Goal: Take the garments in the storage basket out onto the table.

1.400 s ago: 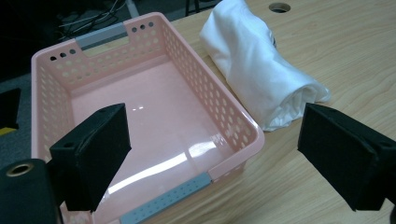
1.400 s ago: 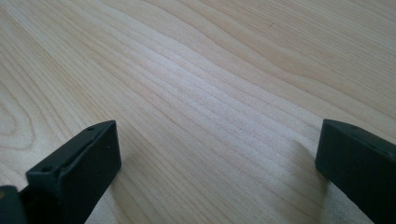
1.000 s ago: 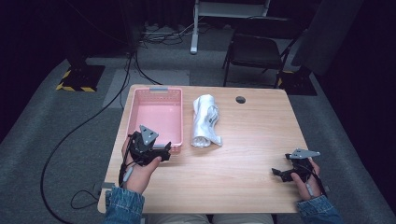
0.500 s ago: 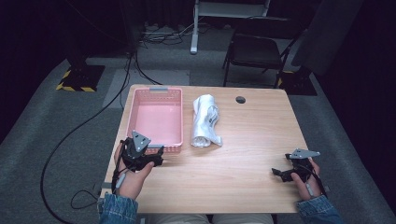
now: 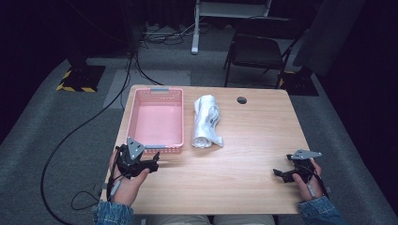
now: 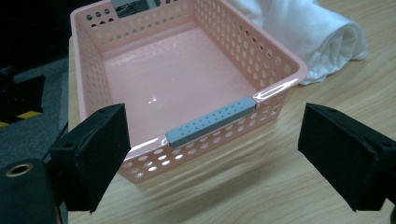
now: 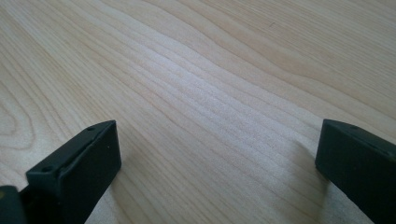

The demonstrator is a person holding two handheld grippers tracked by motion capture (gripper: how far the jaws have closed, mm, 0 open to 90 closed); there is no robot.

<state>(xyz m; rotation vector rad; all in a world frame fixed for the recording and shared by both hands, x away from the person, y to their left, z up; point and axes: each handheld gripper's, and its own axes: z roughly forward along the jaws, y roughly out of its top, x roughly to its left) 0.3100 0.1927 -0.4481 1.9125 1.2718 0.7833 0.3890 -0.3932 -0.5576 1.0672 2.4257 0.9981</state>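
The left gripper point(image 6: 212, 158) hung released just before the near wall of the pink perforated plastic basket point(image 6: 187, 84), near the wooden surface's point(image 5: 234, 173) left edge; the basket lay untouched.

pink perforated basket point(image 5: 157, 119) with rows of round holes in its walls and a grey dotted handle strip point(image 6: 212, 121). white rolled cloth point(image 5: 206, 122). light wood-grain table point(image 5: 244, 173). black jaws on both grippers. yellow-black hazard stripes on the floor base point(image 5: 77, 86). blue denim sleeves point(image 5: 110, 213).
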